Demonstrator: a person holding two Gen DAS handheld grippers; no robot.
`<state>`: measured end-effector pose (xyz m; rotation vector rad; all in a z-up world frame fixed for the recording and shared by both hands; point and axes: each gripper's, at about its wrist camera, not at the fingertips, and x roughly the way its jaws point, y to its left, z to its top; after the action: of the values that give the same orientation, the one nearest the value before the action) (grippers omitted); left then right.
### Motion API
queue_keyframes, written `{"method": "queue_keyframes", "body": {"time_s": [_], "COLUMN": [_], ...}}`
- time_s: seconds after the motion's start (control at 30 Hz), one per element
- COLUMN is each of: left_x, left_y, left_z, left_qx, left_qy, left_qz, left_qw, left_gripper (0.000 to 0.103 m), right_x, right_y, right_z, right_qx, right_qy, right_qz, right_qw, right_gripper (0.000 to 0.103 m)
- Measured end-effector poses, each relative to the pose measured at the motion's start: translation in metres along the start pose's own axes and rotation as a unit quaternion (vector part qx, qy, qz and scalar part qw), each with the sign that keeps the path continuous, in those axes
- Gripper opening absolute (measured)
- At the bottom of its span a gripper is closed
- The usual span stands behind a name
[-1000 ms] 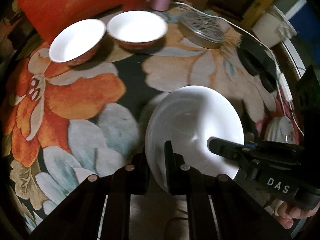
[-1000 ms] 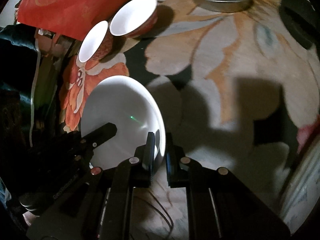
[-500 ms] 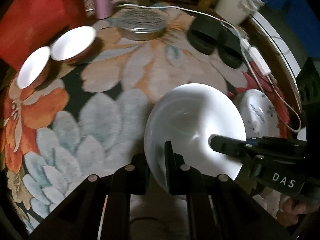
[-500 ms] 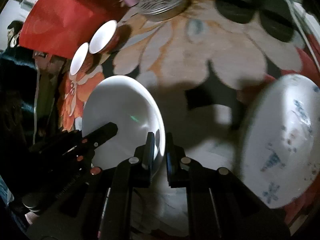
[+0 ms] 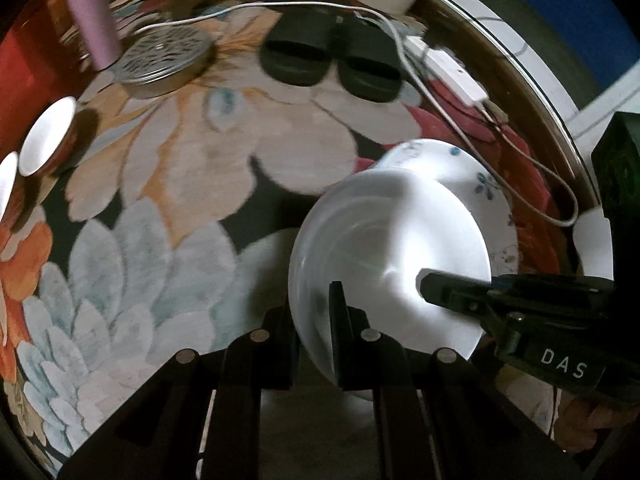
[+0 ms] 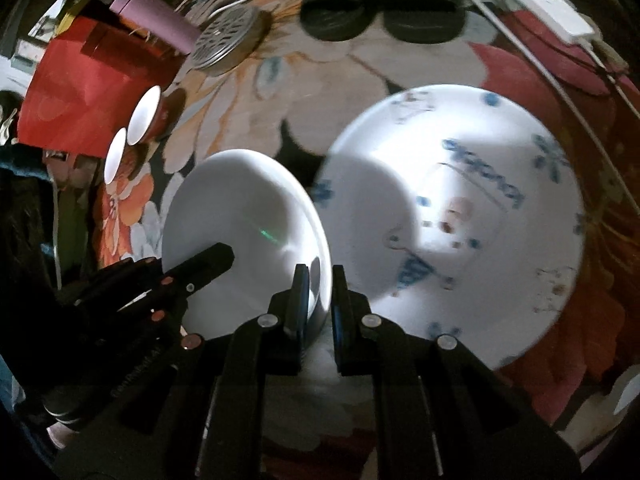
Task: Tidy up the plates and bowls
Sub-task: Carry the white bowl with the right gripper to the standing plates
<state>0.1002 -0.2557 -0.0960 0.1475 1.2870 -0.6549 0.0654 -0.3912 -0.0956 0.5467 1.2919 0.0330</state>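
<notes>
Both grippers, left gripper [image 5: 314,312] and right gripper [image 6: 318,300], clench opposite rims of the plain white plate [image 5: 390,248], steadying it level above the blue-patterned plate [image 6: 480,216], likely for stacking.

black tool [image 5: 314,320], silver screws, "DAS" marking

Your left gripper [image 5: 314,320] and right gripper [image 5: 424,284] both clamp the white plate [image 5: 388,256], lower right, overlapping the patterned plate [image 5: 480,188].

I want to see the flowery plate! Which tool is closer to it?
Right. The right tool grips the plain white plate on the edge beside the blue-flowered plate; the left tool grips the far edge.
</notes>
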Motion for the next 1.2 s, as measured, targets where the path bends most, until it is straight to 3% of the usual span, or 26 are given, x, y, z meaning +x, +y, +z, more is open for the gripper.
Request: {"method": "queue_keyframes", "body": {"time_s": [0.4, 0.7, 0.87, 0.97, 1.0, 1.03, 1.1, 1.2], "left_x": [0.037, 0.054, 0.057, 0.053, 0.049, 0.045, 0.036, 0.025], "left_y": [-0.055, -0.067, -0.068, -0.068, -0.067, -0.067, -0.066, -0.058], "left_z": [0.006, 0.001, 0.002, 0.004, 0.006, 0.006, 0.009, 0.011], "left_qx": [0.045, 0.05, 0.043, 0.038, 0.037, 0.037, 0.038, 0.03], "left_qy": [0.026, 0.056, 0.066, 0.065, 0.06, 0.055, 0.046, 0.035], "left_qz": [-0.017, -0.024, -0.031, -0.044, -0.048, -0.053, -0.055, -0.048], "left_qw": [0.9985, 0.9969, 0.9964, 0.9962, 0.9964, 0.9964, 0.9967, 0.9978], "left_gripper": [0.011, 0.011, 0.017, 0.04, 0.054, 0.062, 0.07, 0.092], "right_x": [-0.008, 0.002, 0.003, 0.001, -0.001, -0.003, -0.009, -0.019], "right_y": [-0.058, -0.078, -0.081, -0.082, -0.081, -0.081, -0.079, -0.076], "right_z": [-0.008, -0.015, -0.015, -0.014, -0.013, -0.013, -0.011, -0.009], "right_qx": [0.05, 0.081, 0.085, 0.087, 0.084, 0.082, 0.076, 0.073], "right_qy": [0.001, 0.028, 0.031, 0.027, 0.024, 0.021, 0.012, -0.006], "right_qz": [-0.032, -0.025, -0.018, -0.014, -0.014, -0.015, -0.02, -0.027], "right_qw": [0.998, 0.996, 0.996, 0.996, 0.996, 0.996, 0.997, 0.997], "right_gripper": [0.011, 0.011, 0.013, 0.013, 0.013, 0.014, 0.014, 0.018]}}
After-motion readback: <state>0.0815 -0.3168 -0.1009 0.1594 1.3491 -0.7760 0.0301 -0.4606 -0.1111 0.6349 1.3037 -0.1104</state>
